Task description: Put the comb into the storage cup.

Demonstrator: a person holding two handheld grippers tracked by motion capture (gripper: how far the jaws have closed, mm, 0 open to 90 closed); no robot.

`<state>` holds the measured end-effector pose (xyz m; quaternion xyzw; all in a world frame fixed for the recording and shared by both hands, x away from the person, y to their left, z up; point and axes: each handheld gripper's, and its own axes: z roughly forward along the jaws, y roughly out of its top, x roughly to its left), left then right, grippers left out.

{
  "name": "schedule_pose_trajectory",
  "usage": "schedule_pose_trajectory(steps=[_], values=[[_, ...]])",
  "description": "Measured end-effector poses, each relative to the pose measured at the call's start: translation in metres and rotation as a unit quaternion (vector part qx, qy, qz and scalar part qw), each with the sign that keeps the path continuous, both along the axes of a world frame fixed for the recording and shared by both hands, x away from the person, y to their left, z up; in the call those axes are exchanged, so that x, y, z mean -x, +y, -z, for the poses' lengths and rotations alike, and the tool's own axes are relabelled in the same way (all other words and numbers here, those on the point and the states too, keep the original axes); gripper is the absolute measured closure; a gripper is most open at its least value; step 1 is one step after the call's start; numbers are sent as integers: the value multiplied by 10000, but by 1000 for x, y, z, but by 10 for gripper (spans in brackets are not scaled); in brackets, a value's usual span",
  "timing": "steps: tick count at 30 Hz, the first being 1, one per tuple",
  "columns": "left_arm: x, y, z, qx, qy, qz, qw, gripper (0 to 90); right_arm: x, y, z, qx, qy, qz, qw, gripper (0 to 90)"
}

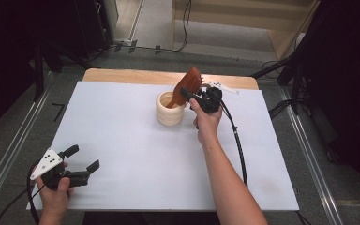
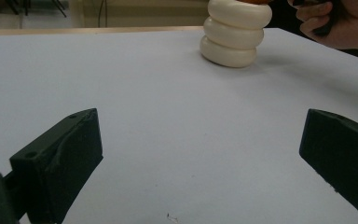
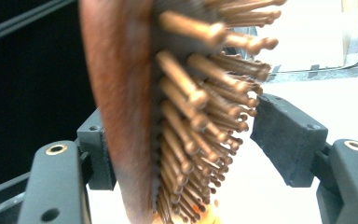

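Note:
A brown wooden hairbrush (image 1: 190, 84) stands tilted in a cream ribbed cup (image 1: 170, 112) at the far middle of the white table. Its handle is inside the cup and its bristled head is up. My right gripper (image 1: 191, 93) is at the brush head, jaws either side of it. In the right gripper view the brush (image 3: 168, 116) sits between the jaws; the left pad is at its back and the right pad stands just off the bristle tips, so the gripper (image 3: 186, 135) is open. My left gripper (image 1: 85, 157) rests near the front left, wide open and empty (image 2: 200, 154).
White sheet (image 1: 131, 154) covers the table, with a wooden edge (image 1: 122, 75) at the back. The cup (image 2: 233, 35) and the person's right hand (image 2: 326, 23) show far off in the left gripper view. Dark stands and cables ring the table.

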<state>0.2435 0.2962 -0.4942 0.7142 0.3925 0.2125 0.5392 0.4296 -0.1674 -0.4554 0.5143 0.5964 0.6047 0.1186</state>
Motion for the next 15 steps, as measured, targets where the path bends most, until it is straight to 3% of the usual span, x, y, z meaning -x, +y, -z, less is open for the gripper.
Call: schedule_pose_trajectory(steps=[3,6,8,15], values=[[0,0,0,1,0,0,10000,0,0,0,0,48,-6,-35,10000,227],[0,0,0,2,-2,4,10000,0,1,-1,-1,78,-27,-114,9999,115],[0,0,0,1,-4,0,10000,0,3,-1,-3,234,-67,-45,9997,17],[0,0,0,2,-5,2,10000,0,6,-4,-9,397,-136,-151,9990,0]])
